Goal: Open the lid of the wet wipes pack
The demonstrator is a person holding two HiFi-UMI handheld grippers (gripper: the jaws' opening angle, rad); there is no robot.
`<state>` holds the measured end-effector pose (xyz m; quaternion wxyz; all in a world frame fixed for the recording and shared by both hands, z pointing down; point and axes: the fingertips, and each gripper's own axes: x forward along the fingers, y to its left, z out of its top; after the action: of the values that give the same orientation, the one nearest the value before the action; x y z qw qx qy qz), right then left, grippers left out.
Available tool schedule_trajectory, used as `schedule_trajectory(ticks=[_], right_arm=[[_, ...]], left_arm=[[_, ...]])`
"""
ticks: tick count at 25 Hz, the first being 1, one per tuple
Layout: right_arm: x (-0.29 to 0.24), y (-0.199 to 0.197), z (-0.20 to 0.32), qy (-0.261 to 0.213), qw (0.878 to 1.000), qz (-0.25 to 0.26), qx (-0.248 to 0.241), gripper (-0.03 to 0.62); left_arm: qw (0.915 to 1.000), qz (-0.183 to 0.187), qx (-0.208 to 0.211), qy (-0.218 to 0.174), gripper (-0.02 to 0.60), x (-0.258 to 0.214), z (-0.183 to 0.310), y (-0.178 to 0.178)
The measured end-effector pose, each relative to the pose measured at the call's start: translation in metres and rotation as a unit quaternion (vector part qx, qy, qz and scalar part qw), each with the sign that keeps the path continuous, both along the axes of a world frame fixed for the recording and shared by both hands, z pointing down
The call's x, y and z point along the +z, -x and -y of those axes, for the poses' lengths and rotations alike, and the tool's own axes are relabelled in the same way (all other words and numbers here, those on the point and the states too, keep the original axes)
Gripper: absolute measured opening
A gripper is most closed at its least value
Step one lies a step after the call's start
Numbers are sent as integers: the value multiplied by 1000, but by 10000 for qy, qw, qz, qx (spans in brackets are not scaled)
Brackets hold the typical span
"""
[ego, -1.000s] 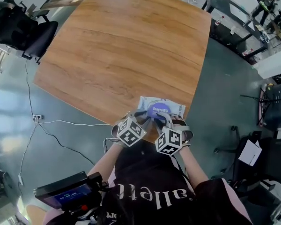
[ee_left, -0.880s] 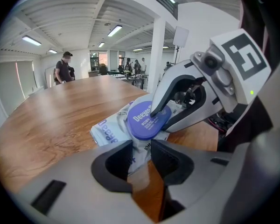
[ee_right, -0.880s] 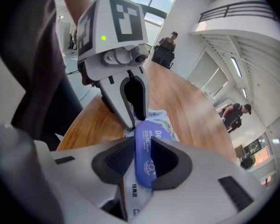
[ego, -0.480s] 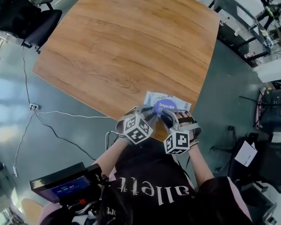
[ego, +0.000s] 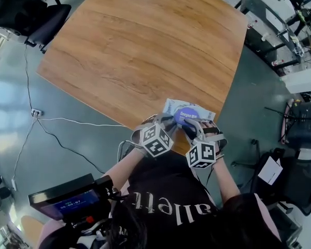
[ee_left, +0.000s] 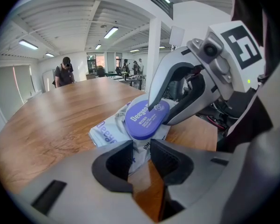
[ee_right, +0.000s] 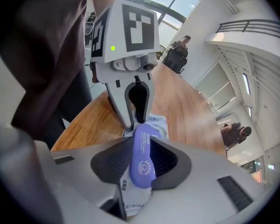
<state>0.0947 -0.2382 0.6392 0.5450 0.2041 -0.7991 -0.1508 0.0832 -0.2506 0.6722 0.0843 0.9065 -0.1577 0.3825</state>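
Note:
A pale wet wipes pack (ego: 171, 108) with a round purple lid (ego: 187, 115) lies at the near corner of the wooden table (ego: 145, 51). My left gripper (ee_left: 142, 155) is shut on the pack's near film edge (ee_left: 107, 132), just below the lid (ee_left: 142, 118). The right gripper (ee_right: 140, 157) reaches in from the other side. The lid (ee_right: 143, 169) stands tilted up between its jaws, which are opening, with a gap showing beside the lid. In the left gripper view one right fingertip (ee_left: 151, 104) rests at the lid's upper rim.
The pack sits close to the table's edge, with the person's torso right behind both grippers. A black office chair (ego: 26, 14) stands at the far left. Cables (ego: 67, 123) run over the floor, and a screen device (ego: 67, 201) hangs at the lower left.
Both grippers stay at the pack on the table's corner. The right gripper's marker cube has rolled a little. The head view has shifted slightly.

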Motion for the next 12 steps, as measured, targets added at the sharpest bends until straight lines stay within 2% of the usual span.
schedule_trajectory(ticks=[4,7,12], right_arm=[[-27,2,10,-170,9982,495,295,102],[-51,-5,28,-373,9941,818,602,70],[-69,-27,77,-694,9855,1008,1176,57]], left_arm=[[10000,16,27,-32,118,-2,0,2],[10000,17,17,-32,118,-1,-1,1],[10000,7,8,32,118,0,-3,-2]])
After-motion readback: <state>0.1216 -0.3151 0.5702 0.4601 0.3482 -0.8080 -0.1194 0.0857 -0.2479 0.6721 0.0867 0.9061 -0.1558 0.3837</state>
